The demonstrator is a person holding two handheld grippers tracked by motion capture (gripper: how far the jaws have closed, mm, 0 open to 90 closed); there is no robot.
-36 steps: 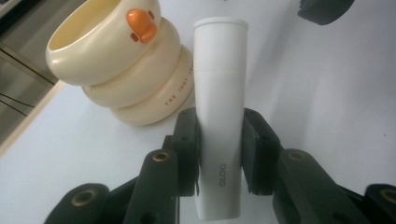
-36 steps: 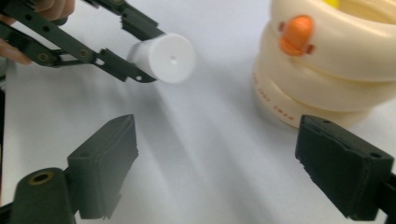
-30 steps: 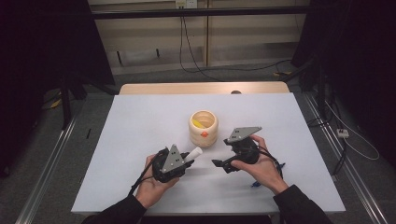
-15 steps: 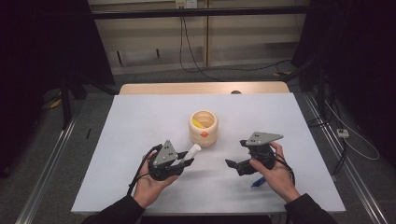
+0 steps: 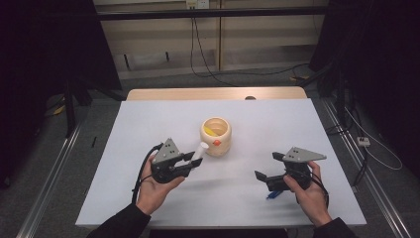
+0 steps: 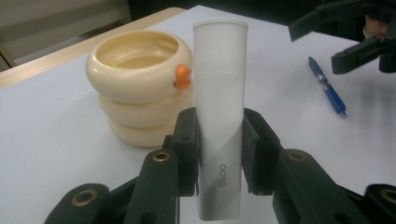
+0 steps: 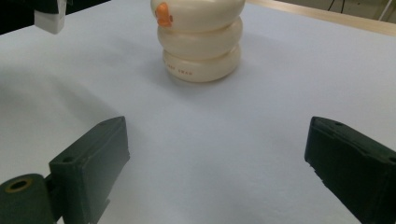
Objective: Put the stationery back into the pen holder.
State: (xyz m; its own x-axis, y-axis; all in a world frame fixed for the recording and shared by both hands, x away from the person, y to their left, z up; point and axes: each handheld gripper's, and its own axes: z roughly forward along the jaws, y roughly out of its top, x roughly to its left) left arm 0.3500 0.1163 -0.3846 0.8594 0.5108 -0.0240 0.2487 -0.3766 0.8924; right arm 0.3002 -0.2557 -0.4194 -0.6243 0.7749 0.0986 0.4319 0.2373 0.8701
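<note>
Our left tongs (image 6: 218, 154) clamp the white glue stick (image 6: 219, 116) beside the cream holder (image 5: 216, 135) mid-table; our right tongs (image 7: 215, 172) gape empty.

A ringed pot (image 5: 216, 136) stands on the desk (image 5: 148, 124), near its middle. The left hand-held gripper (image 5: 190, 162) is in front of the pot and to its left, with a glue stick (image 5: 199, 150) clamped between its jaws; the stick's far end lies just beside the pot. The right hand-held gripper (image 5: 263, 173) is well to the right, nearer the desk's front edge. A pen (image 5: 273, 194) lies on the desk just beneath that gripper.
</note>
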